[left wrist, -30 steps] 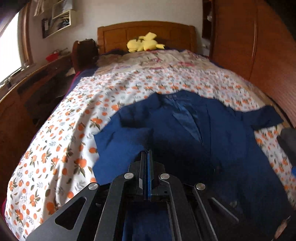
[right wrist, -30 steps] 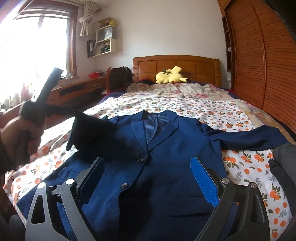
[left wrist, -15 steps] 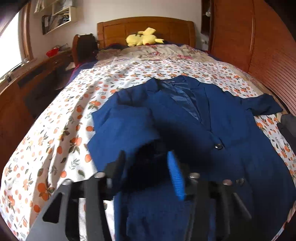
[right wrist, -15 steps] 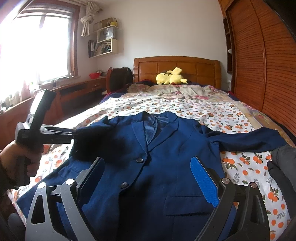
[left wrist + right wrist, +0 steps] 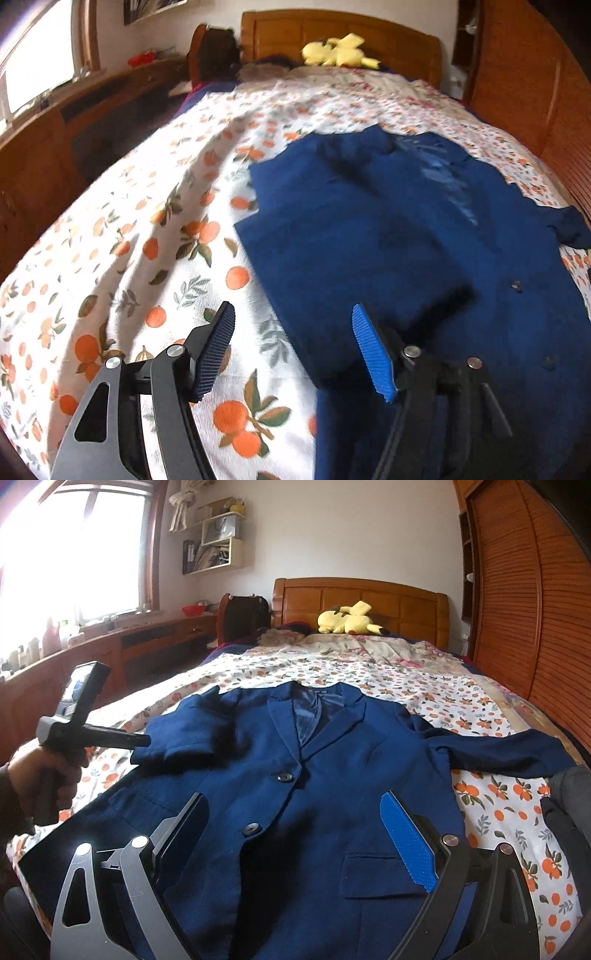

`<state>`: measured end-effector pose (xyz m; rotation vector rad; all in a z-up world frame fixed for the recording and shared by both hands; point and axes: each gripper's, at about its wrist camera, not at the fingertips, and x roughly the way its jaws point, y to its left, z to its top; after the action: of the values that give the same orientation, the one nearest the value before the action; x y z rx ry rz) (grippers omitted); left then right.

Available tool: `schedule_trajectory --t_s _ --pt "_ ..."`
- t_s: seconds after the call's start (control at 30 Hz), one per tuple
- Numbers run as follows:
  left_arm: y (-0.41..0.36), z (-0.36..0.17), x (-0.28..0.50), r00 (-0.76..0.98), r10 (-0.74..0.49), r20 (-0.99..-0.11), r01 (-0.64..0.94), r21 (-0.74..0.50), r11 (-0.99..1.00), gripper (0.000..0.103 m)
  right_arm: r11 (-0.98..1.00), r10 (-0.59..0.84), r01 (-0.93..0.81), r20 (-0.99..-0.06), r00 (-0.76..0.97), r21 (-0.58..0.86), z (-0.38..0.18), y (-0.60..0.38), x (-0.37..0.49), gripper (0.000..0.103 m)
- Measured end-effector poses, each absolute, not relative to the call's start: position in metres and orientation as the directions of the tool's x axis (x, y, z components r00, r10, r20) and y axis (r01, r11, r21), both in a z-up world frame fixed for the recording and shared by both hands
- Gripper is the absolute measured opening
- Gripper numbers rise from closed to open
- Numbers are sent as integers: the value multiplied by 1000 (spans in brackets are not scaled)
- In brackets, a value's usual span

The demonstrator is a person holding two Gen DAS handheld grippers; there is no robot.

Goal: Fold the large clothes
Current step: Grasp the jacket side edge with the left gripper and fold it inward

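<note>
Floral bedding (image 5: 424, 686) carries a navy blazer (image 5: 314, 775), one sleeve (image 5: 184, 738) folded in. Left hand-held gripper (image 5: 291, 347) is opening, empty. Right hand-held gripper (image 5: 295, 830) hangs spread, empty.

Black tool (image 5: 291, 347), blue ribbed pads (image 5: 371, 358)

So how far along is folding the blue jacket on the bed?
Early. One sleeve is folded across the blue jacket. The left claw is opening, nothing between its pads; the right claw hovers open. Left: the other sleeve, spread out on the bed, and the body folds.
</note>
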<state>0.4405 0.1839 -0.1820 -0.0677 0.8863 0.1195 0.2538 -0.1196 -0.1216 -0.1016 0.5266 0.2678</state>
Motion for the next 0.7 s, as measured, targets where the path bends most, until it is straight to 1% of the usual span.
schedule_trajectory --t_s 0.2,0.27,0.3,0.4,0.57,0.7 --pt "198 -198 458 592 33 -805 -161 -78 984 68 954 229 -297 -523 821 -48 -128 -110 257 90" --pt "197 -198 461 589 -7 -808 -140 -110 984 53 952 230 -300 -525 820 -51 -129 -108 258 90" --pt "195 -197 462 590 -35 -807 -121 -131 984 40 952 232 -303 -525 819 -51 -128 -108 259 90" --pt "184 -195 465 582 -12 -813 -110 -93 990 5 950 239 -309 -524 818 -49 -127 -107 260 90" --pt "163 -164 452 652 51 -757 -96 -16 995 4 951 243 -305 -511 825 -40 -121 -111 257 90" --pt "127 -122 433 715 28 -698 -28 11 1000 4 955 236 -294 -500 833 -39 -117 -120 253 90"
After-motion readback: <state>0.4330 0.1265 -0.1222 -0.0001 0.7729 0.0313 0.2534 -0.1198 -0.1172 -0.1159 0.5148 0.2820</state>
